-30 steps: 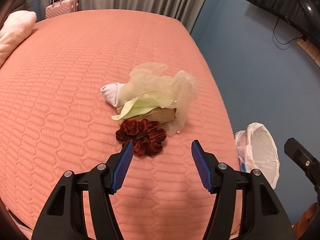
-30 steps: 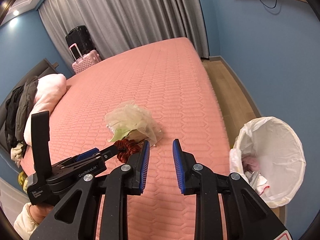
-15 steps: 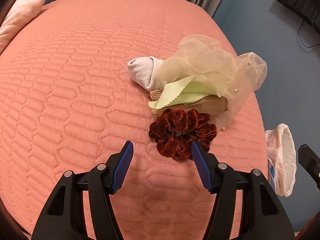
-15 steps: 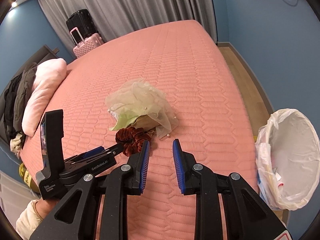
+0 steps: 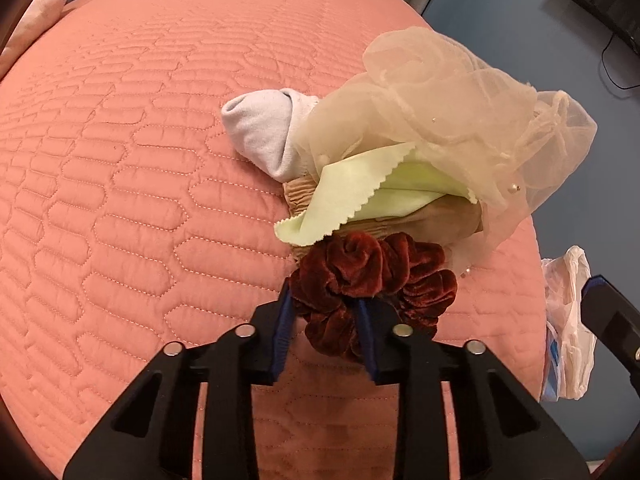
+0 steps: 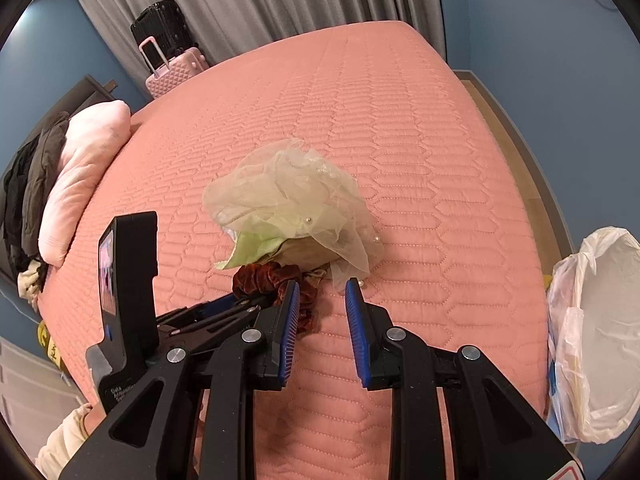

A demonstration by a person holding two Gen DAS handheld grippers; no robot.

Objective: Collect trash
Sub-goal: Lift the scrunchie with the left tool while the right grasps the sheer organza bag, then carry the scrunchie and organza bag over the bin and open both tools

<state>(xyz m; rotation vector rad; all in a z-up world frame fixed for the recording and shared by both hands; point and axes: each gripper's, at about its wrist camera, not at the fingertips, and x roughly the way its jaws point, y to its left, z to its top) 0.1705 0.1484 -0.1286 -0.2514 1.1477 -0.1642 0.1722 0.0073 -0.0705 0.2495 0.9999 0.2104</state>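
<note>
A dark red velvet scrunchie [image 5: 372, 276] lies at the near edge of a small pile on the pink bed [image 5: 120, 160]. My left gripper [image 5: 326, 312] is shut on the scrunchie's near part. The pile behind it holds a light green cloth [image 5: 360, 196], a sheer beige tulle piece [image 5: 452, 120], a tan scrunchie [image 5: 444, 216] and a white sock [image 5: 264, 128]. In the right wrist view the scrunchie [image 6: 268, 276] and the tulle piece [image 6: 288, 196] lie just ahead. My right gripper [image 6: 322, 300] is open and empty beside the pile.
A bin lined with a white bag [image 6: 600, 320] stands on the floor off the bed's right side; it also shows in the left wrist view [image 5: 568, 320]. A pink pillow [image 6: 84, 172] and dark clothes lie at the left. Suitcases [image 6: 172, 60] stand by the curtain.
My left gripper has moved forward to the pile and closed on the dark red scrunchie. My right gripper has moved closer to the pile, staying open.
</note>
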